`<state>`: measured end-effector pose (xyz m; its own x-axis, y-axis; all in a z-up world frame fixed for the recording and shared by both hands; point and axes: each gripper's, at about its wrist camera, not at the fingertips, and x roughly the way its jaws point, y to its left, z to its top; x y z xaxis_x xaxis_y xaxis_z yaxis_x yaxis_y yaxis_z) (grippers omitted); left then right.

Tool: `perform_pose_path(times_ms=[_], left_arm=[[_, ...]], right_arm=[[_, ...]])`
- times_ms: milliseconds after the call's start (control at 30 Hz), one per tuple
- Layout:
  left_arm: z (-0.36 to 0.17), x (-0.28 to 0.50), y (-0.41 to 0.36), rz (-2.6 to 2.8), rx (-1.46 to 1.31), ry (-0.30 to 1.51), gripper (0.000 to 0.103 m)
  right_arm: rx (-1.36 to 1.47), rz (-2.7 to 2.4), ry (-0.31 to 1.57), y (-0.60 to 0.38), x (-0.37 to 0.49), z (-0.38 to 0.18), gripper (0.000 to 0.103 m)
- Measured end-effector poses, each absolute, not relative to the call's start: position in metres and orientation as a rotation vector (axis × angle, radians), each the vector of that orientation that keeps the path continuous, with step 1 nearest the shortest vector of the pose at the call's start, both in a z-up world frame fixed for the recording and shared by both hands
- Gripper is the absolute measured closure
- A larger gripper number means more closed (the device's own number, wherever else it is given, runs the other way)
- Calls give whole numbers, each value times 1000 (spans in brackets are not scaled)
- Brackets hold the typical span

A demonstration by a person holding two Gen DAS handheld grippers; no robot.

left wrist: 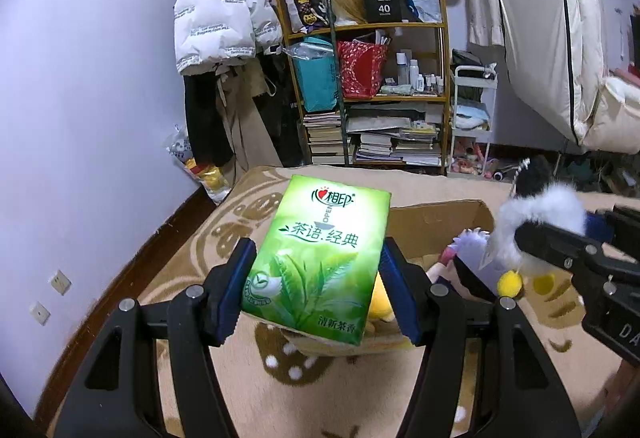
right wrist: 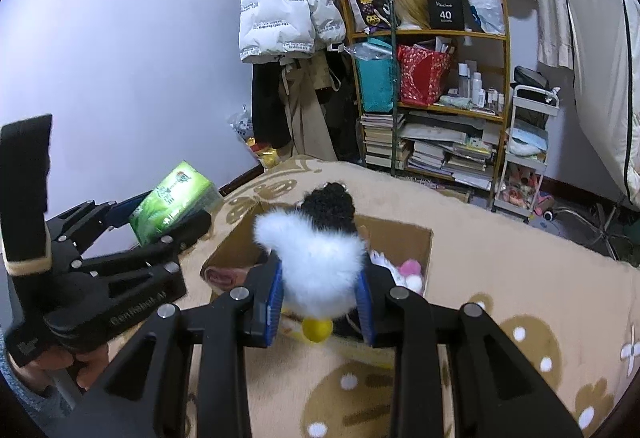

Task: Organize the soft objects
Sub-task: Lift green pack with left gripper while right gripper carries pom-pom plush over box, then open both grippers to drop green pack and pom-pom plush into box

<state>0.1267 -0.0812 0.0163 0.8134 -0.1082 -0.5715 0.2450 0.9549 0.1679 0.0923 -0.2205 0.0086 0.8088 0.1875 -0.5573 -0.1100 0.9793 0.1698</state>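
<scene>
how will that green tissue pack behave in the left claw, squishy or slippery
The green tissue pack probably gives under pressure: it's a soft film-wrapped pack clamped at its sides by the left claw. Its glossy wrap may slip. It's tilted and likely light.

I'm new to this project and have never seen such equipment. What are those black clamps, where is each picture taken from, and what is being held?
No robot here: a person holds a two-finger tool in each hand, each with a camera looking along its fingers. The left view shows the left tool shut on a green tissue pack. The right view shows the right tool shut on a fluffy white and black plush toy. Both hover above an open cardboard box with other soft toys inside, standing on a beige patterned blanket.
</scene>
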Motion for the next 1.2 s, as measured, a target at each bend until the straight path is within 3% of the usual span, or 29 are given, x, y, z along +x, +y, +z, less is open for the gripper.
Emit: perform_pose_path(times_ms=[1200], left_arm=[[-54, 201, -90, -270, 185, 783, 39]], right_arm=[[211, 198, 702, -228, 151, -56, 67]])
